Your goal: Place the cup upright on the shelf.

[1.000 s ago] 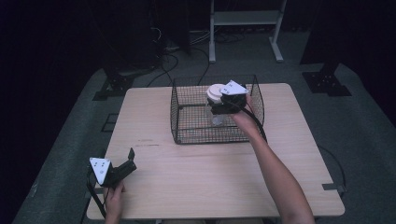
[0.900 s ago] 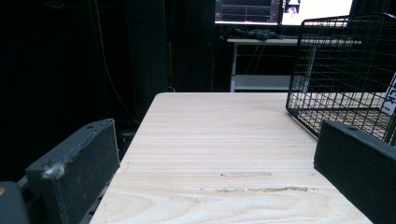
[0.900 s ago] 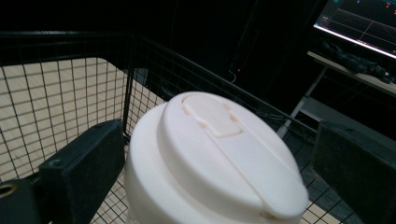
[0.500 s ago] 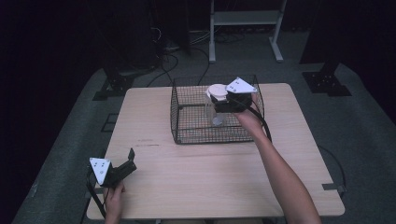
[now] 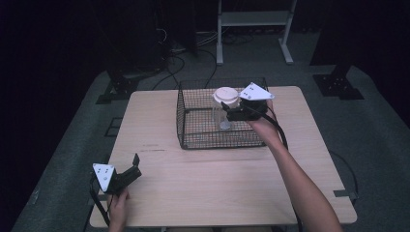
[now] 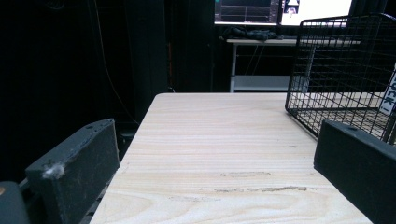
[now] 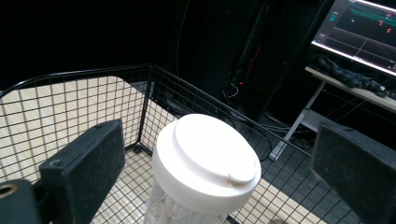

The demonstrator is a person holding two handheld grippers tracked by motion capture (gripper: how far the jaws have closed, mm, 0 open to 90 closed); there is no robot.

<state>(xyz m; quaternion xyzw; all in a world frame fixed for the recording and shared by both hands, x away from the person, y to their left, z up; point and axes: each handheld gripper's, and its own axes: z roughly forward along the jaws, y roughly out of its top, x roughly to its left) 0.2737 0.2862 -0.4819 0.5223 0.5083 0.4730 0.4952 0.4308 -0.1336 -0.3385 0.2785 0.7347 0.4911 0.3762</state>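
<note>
Dark room and grey floor surround a pale wooden bench [image 5: 212, 188]. Beyond its far edge stand a white metal frame [image 5: 254, 29] and loose cables [image 5: 179, 58]. On the far half of the bench sits a black wire basket [image 5: 193, 121], open at the top. Inside it, toward its right side, stands a clear cup [image 5: 222, 113] with a white lid [image 7: 208, 161]. The right hand-held gripper [image 5: 229, 112] reaches over the basket's right wall, jaws spread on either side of the cup without touching it. The left hand-held gripper [image 5: 134, 166] rests at the near left corner, jaws spread around nothing, well apart from the basket.
</note>
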